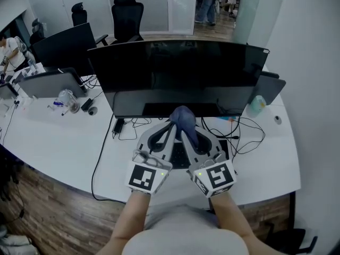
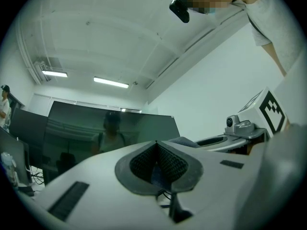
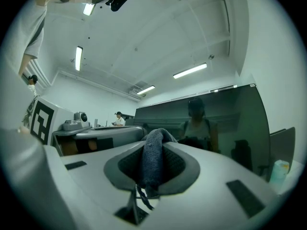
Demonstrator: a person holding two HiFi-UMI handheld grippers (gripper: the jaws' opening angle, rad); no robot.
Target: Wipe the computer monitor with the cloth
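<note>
The dark computer monitor (image 1: 180, 73) stands on the white desk (image 1: 58, 142), right ahead of both grippers; it also fills the background of the left gripper view (image 2: 96, 128) and the right gripper view (image 3: 225, 114). A blue-grey cloth (image 1: 185, 122) is bunched just below the screen's lower edge. My right gripper (image 1: 181, 130) is shut on the cloth (image 3: 152, 159), which sticks up between its pads. My left gripper (image 1: 171, 126) sits close beside it, tip against the cloth, jaws shut (image 2: 156, 145) with nothing clearly held. The cloth's edge (image 2: 186, 140) shows past the left jaw.
A second monitor (image 1: 66, 47) and a grey laptop (image 1: 50, 81) stand at the left, with office chairs (image 1: 127, 15) behind. Cables (image 1: 241, 134) trail under the screen. A pale bottle (image 1: 256, 105) sits at the right. A person (image 1: 10, 49) is at the far left.
</note>
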